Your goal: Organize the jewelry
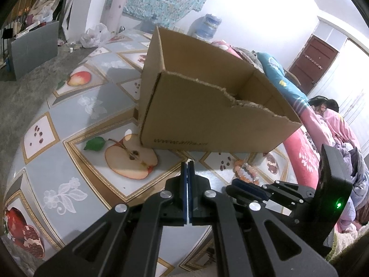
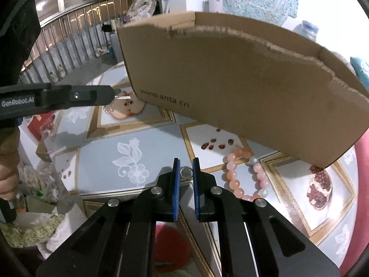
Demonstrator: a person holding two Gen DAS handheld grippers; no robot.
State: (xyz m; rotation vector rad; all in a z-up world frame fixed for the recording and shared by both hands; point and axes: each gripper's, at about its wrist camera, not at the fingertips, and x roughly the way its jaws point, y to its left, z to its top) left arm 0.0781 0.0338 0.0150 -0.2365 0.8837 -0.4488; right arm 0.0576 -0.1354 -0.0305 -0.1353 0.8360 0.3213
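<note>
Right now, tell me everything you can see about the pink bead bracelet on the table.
The bead bracelet is a loop of round, glossy beads in pink and orange, with a few pale whitish ones, looking like polished stone or glass. It lies flat on the fruit-patterned tablecloth, just in front of the cardboard box near its corner. No gripper touches it; the right gripper sits beside it.

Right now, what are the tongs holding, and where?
Left tongs pinch a silver chain piece by its end. Right tongs seem to pinch a small ring by its sides.
</note>
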